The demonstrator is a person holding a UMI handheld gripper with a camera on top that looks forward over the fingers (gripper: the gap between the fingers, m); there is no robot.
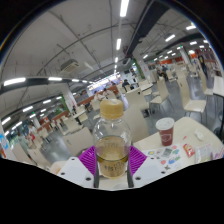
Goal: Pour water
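1. Between the two fingers of the gripper (112, 163) stands a clear plastic bottle (112, 135), upright, partly filled with yellowish liquid.
2. Both purple pads (89, 158) press against the bottle's lower sides, so the gripper is clamped on it.
3. Ahead and to the right, a red paper cup (165, 130) stands upright on a white table (195, 135), apart from the bottle.
4. Near the cup, just below it on the table, lie a few small colourful items (175, 153), too small to identify.
5. Beyond the table stretches a large hall with more tables, chairs and long ceiling lights (124, 8).
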